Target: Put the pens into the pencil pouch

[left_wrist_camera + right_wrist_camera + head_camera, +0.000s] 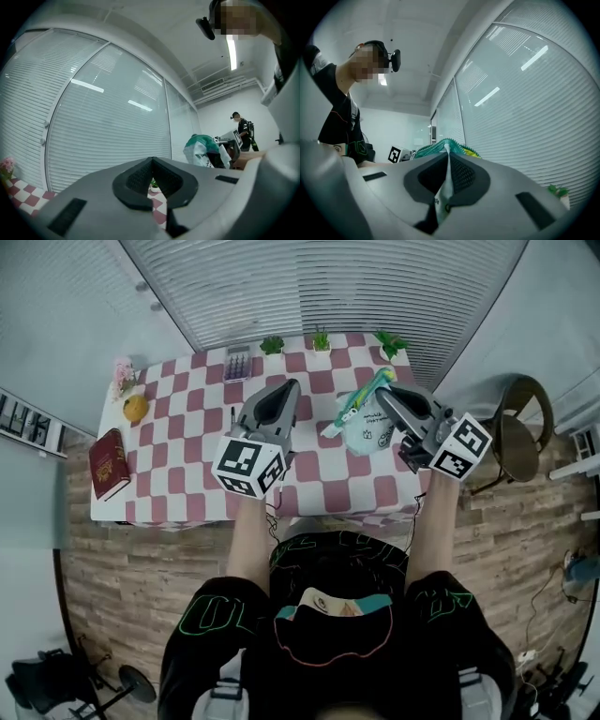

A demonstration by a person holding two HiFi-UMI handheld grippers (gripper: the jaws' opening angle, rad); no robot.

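The pencil pouch (pixel 366 427), white with a teal and yellow-green top, hangs above the checked table (pixel 187 437). My right gripper (pixel 387 396) is shut on its edge, and a fold of white fabric (pixel 444 187) runs between the closed jaws (pixel 447 157). My left gripper (pixel 285 387) is held level to the pouch's left, shut with nothing in it (pixel 152 161). From the left gripper view the pouch (pixel 202 149) hangs to the right. A thin dark stick, perhaps a pen (pixel 232 418), lies on the cloth left of the left gripper.
A calculator (pixel 237 362) and three small potted plants (pixel 321 340) stand along the table's far edge. A pink flower (pixel 123 371), an orange fruit (pixel 136 409) and a red book (pixel 110 463) are at the left end. A chair (pixel 516 432) stands to the right.
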